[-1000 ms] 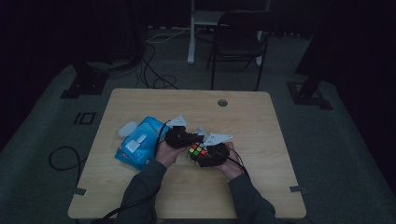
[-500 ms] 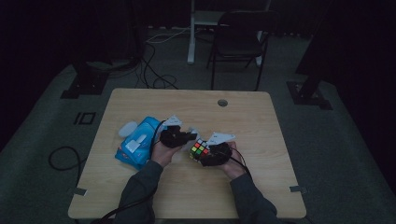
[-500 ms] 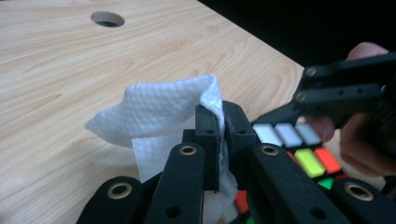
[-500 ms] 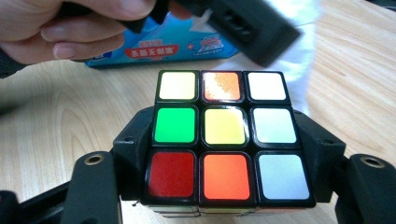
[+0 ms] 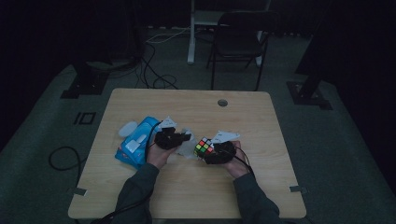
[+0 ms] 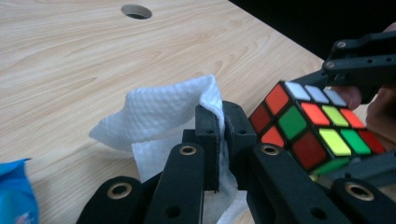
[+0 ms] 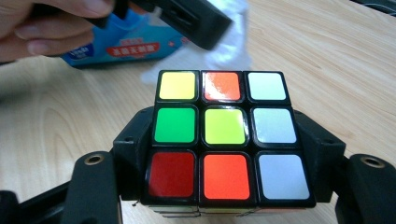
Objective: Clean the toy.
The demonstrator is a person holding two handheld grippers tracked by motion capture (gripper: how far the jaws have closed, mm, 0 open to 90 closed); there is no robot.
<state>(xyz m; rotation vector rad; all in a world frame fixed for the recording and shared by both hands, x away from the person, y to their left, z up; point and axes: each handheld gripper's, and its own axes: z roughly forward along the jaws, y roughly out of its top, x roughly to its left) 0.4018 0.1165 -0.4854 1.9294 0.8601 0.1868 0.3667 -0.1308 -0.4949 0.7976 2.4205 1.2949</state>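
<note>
Two grippers at work near the middle of the table (image 5: 140, 98): right gripper (image 7: 224, 154) clamped on opposite sides of a cube (image 7: 223, 135), holding it clear of the wood with one coloured face turned toward the left gripper (image 6: 220, 140). Left gripper shut tight on a folded white wipe (image 6: 163, 109), its free end brought up just beside the cube's near face, apparently to clean it. Blue wipe pack (image 5: 137, 144) lying at far left, within easy reach for a fresh sheet.
</note>
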